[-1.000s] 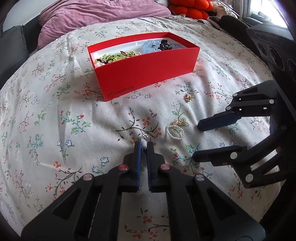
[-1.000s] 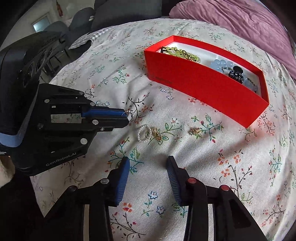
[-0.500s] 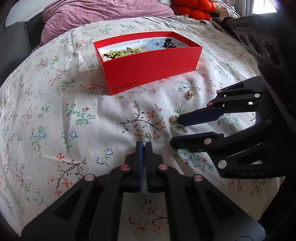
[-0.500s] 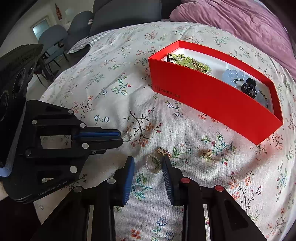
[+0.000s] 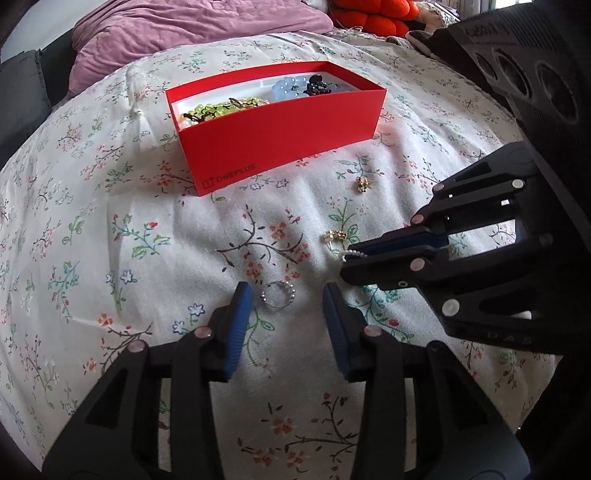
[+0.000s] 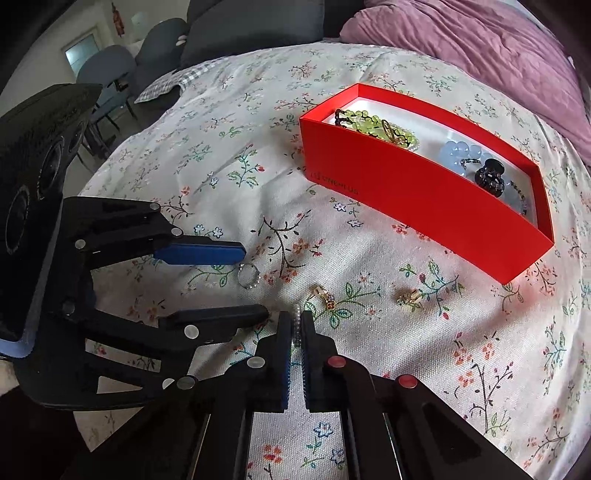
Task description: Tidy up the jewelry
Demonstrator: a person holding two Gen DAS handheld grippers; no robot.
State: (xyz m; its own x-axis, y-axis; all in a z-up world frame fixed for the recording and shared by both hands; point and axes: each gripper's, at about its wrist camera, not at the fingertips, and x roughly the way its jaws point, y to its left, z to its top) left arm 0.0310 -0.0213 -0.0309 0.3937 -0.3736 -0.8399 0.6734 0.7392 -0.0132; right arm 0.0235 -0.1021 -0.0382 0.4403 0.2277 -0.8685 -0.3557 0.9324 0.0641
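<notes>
A red box [image 5: 280, 136] [image 6: 424, 192] with bead bracelets and a black hair clip stands on the floral bedspread. My left gripper [image 5: 288, 295] [image 6: 251, 284] is open, and a silver beaded ring [image 5: 277, 295] [image 6: 248, 276] lies on the cloth between its fingers. My right gripper [image 6: 297, 323] [image 5: 345, 258] is shut on a small pearl ring [image 6: 296, 325] [image 5: 352, 254]. A gold ring [image 6: 322, 293] [image 5: 335, 235] lies just beyond the right gripper. Another gold piece [image 6: 409, 296] [image 5: 362, 183] lies nearer the box.
A purple blanket [image 5: 177, 33] [image 6: 480, 44] lies behind the box. Grey chairs [image 6: 110, 70] stand past the bed's far edge. An orange cushion [image 5: 369, 14] sits at the back right.
My left gripper opened and let the silver ring drop onto the cloth. My right gripper moved in and closed on the pearl ring.
</notes>
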